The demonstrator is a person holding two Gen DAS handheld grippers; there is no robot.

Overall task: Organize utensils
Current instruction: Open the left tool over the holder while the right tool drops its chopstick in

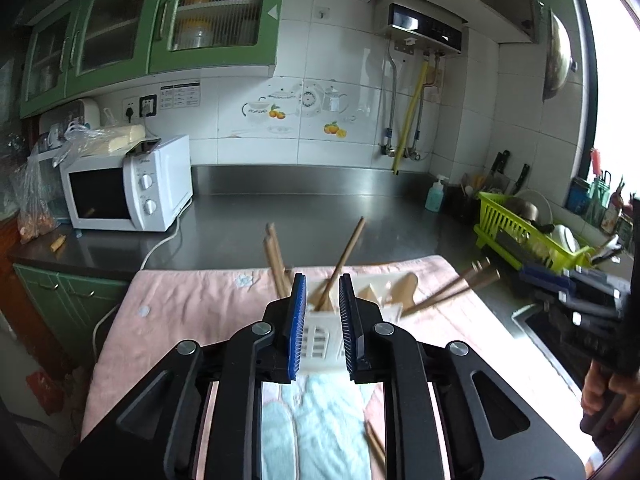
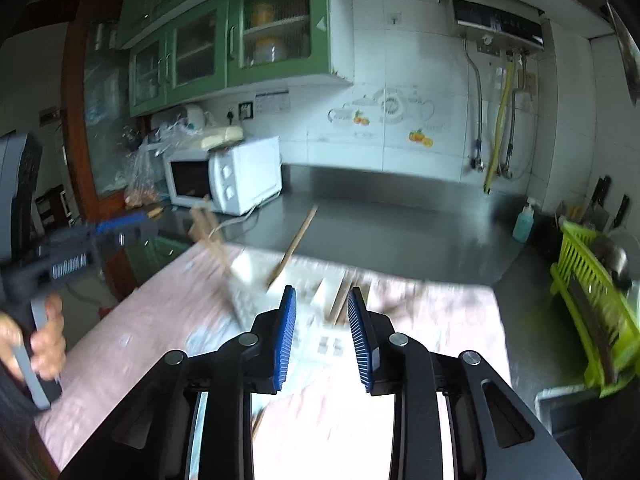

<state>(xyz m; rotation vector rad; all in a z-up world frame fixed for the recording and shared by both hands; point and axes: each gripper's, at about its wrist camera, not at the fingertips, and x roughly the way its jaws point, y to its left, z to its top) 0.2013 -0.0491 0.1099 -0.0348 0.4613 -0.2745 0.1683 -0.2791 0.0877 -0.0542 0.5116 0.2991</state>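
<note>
Steel counter (image 1: 320, 216), pink cloth (image 1: 192, 304) spread on it. White holder (image 1: 320, 340) sits on cloth, chopsticks (image 1: 340, 264) leaning out of its compartments. Left gripper (image 1: 322, 300) just before holder, jaws apart, pinching nothing. Right gripper (image 2: 322, 312) likewise released, empty, above blurred holder (image 2: 256, 276).

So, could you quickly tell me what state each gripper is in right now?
Left gripper: open, holding nothing, white utensil holder behind it.
Right gripper: open, holding nothing.
</note>
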